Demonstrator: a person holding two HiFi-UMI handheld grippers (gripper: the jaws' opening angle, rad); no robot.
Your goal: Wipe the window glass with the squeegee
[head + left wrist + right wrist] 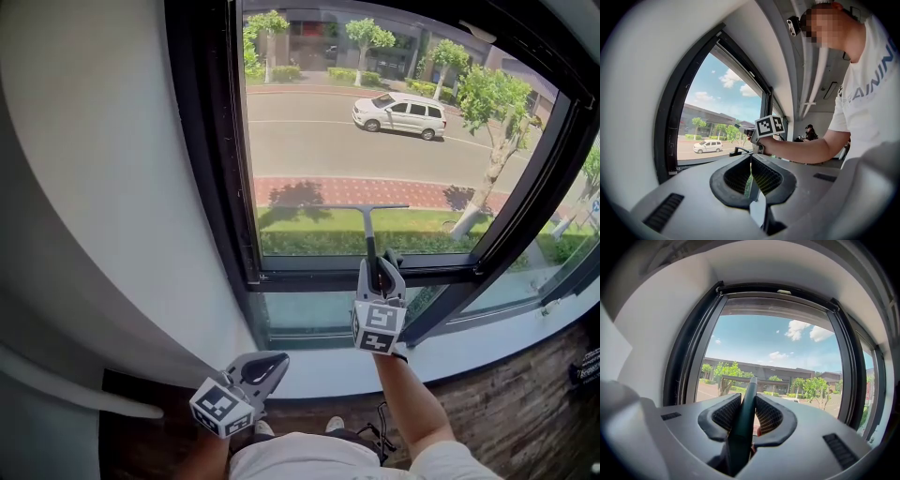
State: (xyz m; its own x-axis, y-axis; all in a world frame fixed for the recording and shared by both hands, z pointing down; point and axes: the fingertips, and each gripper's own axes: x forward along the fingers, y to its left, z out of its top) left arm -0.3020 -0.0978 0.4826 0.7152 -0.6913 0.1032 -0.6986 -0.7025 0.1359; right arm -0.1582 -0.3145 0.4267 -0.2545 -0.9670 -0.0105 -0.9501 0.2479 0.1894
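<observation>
1. Nearest the person's waist, the left tool (pixel 267 366) hangs low by the white wall. Its jaws are closed to a sliver with nothing between them, so it can't steady anything if the wipe goes astray
2. Further out, at arm's length, the right tool (pixel 378 267) is clamped on the dark handle of the squeegee (pixel 367 225), which stands up between the jaws. The hold sits low on a slim, smooth stem, which could probably pivot or slide in the pads under sideways pressure
3. Above it, the squeegee's blade lies level across the lower part of the window glass (pixel 375 141), just above the bottom rail of the black frame (pixel 309 274). From here, whether the rubber is fully seated on the pane cannot be told
4. Likely trouble: a tilted blade would lift at one end and leave streaks. A downward pull has little room left before it knocks the rail
5. Beyond the pane – a green verge, a road and a parked white car (pixel 399 114)
</observation>
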